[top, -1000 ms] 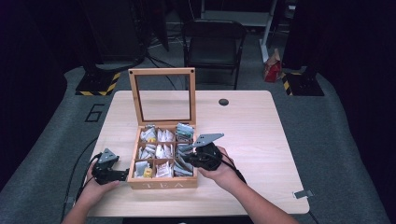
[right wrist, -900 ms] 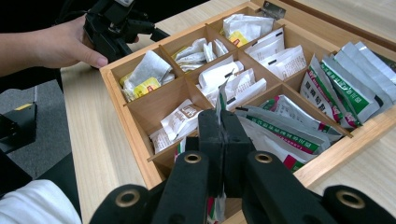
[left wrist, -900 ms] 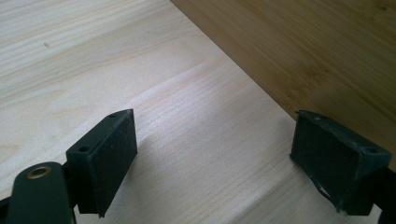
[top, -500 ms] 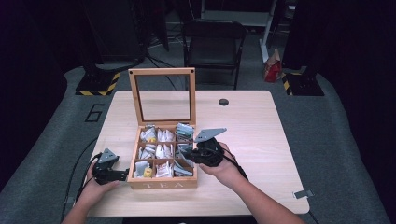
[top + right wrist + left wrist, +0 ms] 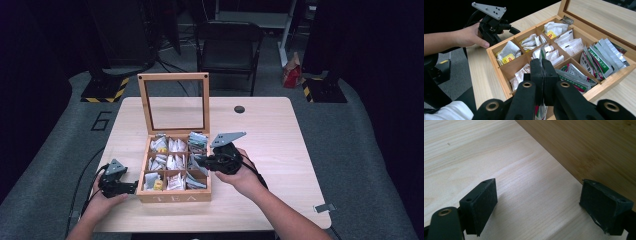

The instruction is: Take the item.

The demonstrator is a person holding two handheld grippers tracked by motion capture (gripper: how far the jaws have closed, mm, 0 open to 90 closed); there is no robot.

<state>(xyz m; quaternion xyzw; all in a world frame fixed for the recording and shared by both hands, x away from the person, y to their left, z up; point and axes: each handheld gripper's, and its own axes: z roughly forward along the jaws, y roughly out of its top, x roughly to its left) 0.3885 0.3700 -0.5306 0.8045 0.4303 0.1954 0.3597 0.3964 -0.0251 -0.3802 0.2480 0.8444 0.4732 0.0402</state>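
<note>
A wooden tea box [image 5: 172, 197] stands on the table with its glass lid [image 5: 173, 77] upright. Its compartments hold several tea packets [image 5: 599, 58]. My right gripper [image 5: 202, 162] hovers over the box's right column, shut on a thin white and green tea packet [image 5: 541, 53] held edge-on above the compartments. In the right gripper view, my right gripper [image 5: 542, 66] has its jaws pressed together on that packet. My left gripper [image 5: 131, 187] rests low on the table [image 5: 474, 150] just left of the box wall [image 5: 586, 145]. It is open, its pads [image 5: 485, 200] wide apart with nothing between them.
A black chair [image 5: 227, 45] stands behind the table and a red bag [image 5: 292, 75] sits on the floor. A round black grommet [image 5: 239, 109] marks the table's far side. A small grey clip [image 5: 322, 207] lies near the right front edge.
My right gripper has risen slightly over the box's right column with the packet in its jaws. The left gripper has stayed where it was.
</note>
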